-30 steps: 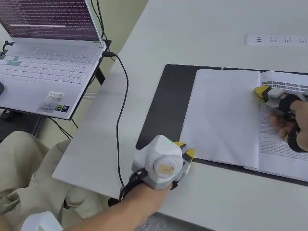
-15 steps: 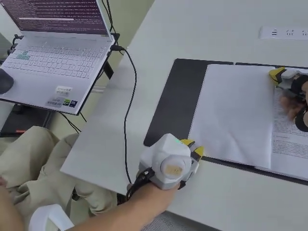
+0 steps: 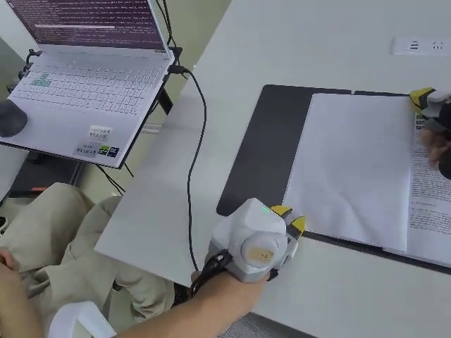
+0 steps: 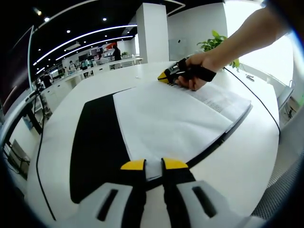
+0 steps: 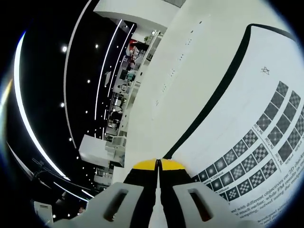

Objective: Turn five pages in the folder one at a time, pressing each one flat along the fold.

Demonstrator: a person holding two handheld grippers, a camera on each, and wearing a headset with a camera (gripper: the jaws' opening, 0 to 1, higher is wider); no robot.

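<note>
Pressing looks like the step in hand. The black folder (image 3: 261, 148) lies open on the white table (image 3: 296, 42), over on the right. A blank page (image 3: 352, 162) lies turned over on its left side, and a printed page (image 3: 430, 190) lies on its right side. The right gripper (image 3: 423, 97) has its jaws shut tight with nothing between them. Its yellow tips touch the paper at the far end of the fold (image 3: 410, 183). The left gripper (image 3: 289, 217) sits at the near edge of the blank page with its jaws a small way apart. The paper edge shows in the gap, but I cannot tell if it is pinched. Next, I think, the right gripper should slide along the fold toward the near side to make the page flat. After that it must catch just one printed page by its edge, not two.
</note>
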